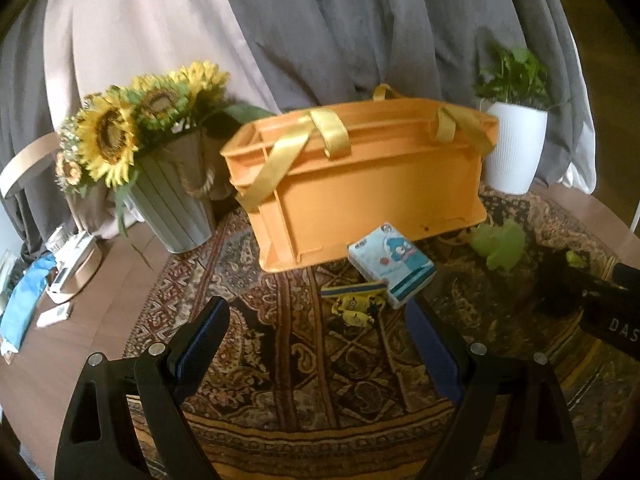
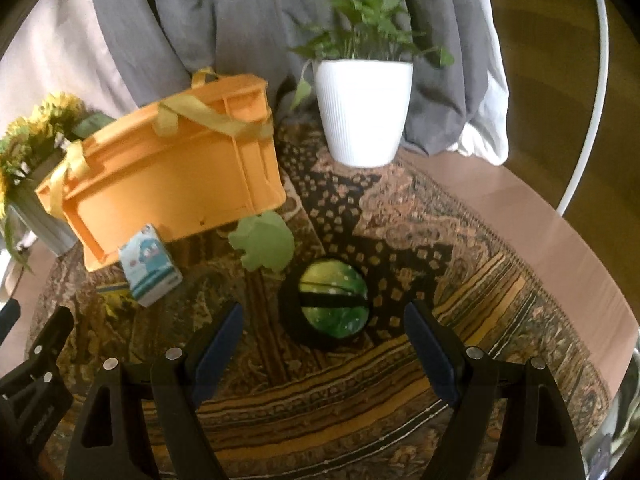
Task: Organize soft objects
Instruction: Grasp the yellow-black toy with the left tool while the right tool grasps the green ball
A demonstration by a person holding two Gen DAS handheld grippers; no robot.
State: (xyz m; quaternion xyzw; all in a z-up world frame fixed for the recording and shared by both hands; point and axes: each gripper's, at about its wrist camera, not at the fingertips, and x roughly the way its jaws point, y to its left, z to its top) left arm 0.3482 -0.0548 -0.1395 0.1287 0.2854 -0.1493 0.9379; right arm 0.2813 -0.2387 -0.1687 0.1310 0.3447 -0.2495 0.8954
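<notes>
A patterned rug point(image 2: 460, 264) covers the brown table point(image 1: 80, 280). Both tools, the left gripper point(image 1: 320, 344) and right gripper point(image 2: 324, 344), hover spread wide and hold nothing. Near them lie a tissue pack point(image 1: 391, 264) (long axis slanting away leftward), a green plush point(image 2: 262, 246) and a round green-black toy point(image 2: 329, 305). Behind stands the orange basket point(image 1: 360, 184), its inside hidden, before grey curtains point(image 1: 360, 20).

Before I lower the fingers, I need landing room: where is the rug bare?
Bare: the near rug before the green-and-black ball, and right of it toward the white pot. Crowded: along the orange basket, where tissue pack, green plush and yellow toy cluster.
</notes>
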